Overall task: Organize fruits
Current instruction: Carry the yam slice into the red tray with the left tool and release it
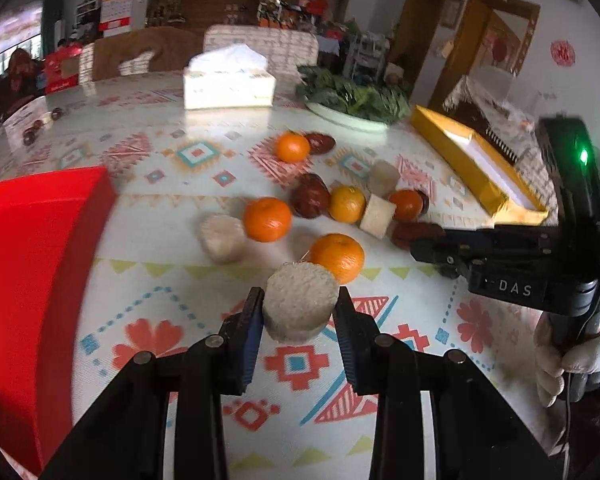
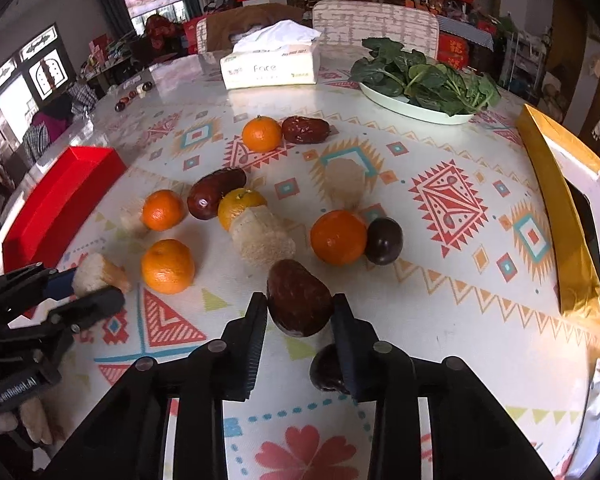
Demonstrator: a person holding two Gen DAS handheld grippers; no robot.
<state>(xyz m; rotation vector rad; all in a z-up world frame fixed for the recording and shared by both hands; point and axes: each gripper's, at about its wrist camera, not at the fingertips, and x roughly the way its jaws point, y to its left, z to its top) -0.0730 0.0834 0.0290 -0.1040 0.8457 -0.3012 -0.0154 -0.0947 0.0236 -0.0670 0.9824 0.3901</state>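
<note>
My left gripper (image 1: 300, 300) is shut on a pale round fibrous chunk (image 1: 300, 304), held just above the patterned tablecloth; it also shows in the right wrist view (image 2: 96, 276). My right gripper (image 2: 300, 308) is shut on a dark red date (image 2: 298, 298); in the left wrist view this gripper (image 1: 424, 246) reaches in from the right with the date (image 1: 414, 232) at its tips. Several oranges (image 2: 168, 266), dates (image 2: 214, 192) and pale chunks (image 2: 262, 236) lie scattered mid-table. A red box (image 1: 32, 280) stands at the left, a gold box (image 2: 560, 208) at the right.
A tissue box (image 2: 270, 66) and a white plate of green leaves (image 2: 424, 80) stand at the far side. Another dark date (image 2: 326, 370) lies under my right gripper's right finger. A dark plum (image 2: 384, 240) touches an orange (image 2: 338, 236). Chairs stand behind the table.
</note>
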